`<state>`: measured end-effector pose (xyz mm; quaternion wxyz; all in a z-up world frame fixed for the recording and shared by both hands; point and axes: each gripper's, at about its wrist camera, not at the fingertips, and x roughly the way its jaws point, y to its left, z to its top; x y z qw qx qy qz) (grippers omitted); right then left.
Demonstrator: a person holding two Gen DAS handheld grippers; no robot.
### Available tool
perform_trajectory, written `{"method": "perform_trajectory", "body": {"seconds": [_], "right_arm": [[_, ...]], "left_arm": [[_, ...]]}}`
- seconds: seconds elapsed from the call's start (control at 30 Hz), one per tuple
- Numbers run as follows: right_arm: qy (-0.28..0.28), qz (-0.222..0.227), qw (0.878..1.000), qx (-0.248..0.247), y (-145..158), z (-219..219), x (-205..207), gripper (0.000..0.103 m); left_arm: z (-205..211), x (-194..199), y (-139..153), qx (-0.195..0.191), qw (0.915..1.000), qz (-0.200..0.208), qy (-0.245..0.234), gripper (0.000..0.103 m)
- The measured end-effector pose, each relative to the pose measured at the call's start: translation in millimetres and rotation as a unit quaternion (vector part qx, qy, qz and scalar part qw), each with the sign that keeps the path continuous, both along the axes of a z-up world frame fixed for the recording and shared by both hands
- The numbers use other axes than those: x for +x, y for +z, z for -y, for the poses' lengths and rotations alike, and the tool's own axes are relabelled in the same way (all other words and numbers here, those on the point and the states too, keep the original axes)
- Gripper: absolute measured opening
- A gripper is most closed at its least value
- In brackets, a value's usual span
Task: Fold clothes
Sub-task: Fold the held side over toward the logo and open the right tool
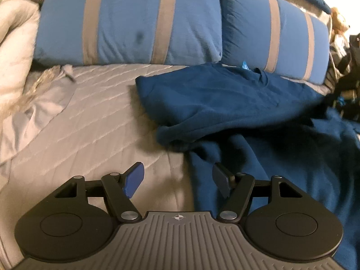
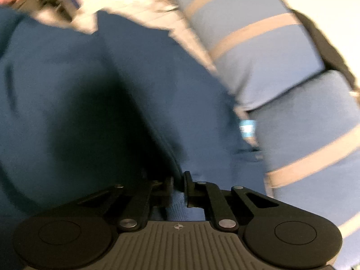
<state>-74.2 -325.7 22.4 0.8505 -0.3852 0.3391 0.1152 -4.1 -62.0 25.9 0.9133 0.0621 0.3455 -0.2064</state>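
A dark blue garment (image 1: pixel 225 99) lies partly folded on the grey quilted bedspread (image 1: pixel 90 117), its lower part trailing to the right front. My left gripper (image 1: pixel 177 175) is open and empty, low over the bedspread at the garment's left edge, its right finger just over the cloth. In the blurred right wrist view my right gripper (image 2: pixel 178 180) is shut on a fold of the dark blue garment (image 2: pixel 90 90), which fills the left of that view.
Two blue pillows with grey stripes (image 1: pixel 126 20) (image 1: pixel 270 29) stand along the back, also in the right wrist view (image 2: pixel 258 56). A pale blanket (image 1: pixel 15 45) and a light grey cloth (image 1: pixel 45 103) lie at left. Dark clutter (image 1: pixel 346 72) sits at right.
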Motion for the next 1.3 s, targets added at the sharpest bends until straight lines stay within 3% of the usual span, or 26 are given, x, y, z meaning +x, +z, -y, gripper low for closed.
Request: {"method": "perform_trajectory", "body": {"seconds": [0.17,0.37,0.5,0.63,0.77,1.0,1.3], "right_arm": [[-0.023,0.05,0.998,-0.003,37,1,5,0.009],[-0.037,0.082,0.996,-0.022,58,1,12,0.009],[-0.064,0.11,0.992,-0.014,73,9,18,0.009],[-0.088,0.152,0.984,-0.015,95,16,23,0.009],[-0.114,0.189,0.975,-0.019,115,25,25,0.009],[-0.115,0.166,0.979,-0.023,106,31,12,0.009],[-0.128,0.114,0.985,-0.028,67,29,-20,0.009]], "left_arm": [[22,18,-2,0.025,0.9993,0.018,-0.022,0.066],[28,35,-4,0.005,0.9997,0.021,-0.006,0.065],[26,40,-6,-0.01,0.9998,0.015,-0.003,0.052],[28,40,-5,0.001,0.9997,0.021,-0.009,0.032],[33,40,3,0.035,0.9984,0.044,-0.003,0.013],[49,32,24,0.153,0.9837,0.093,0.017,0.011],[55,29,11,0.187,0.9783,0.088,0.018,0.011]]}}
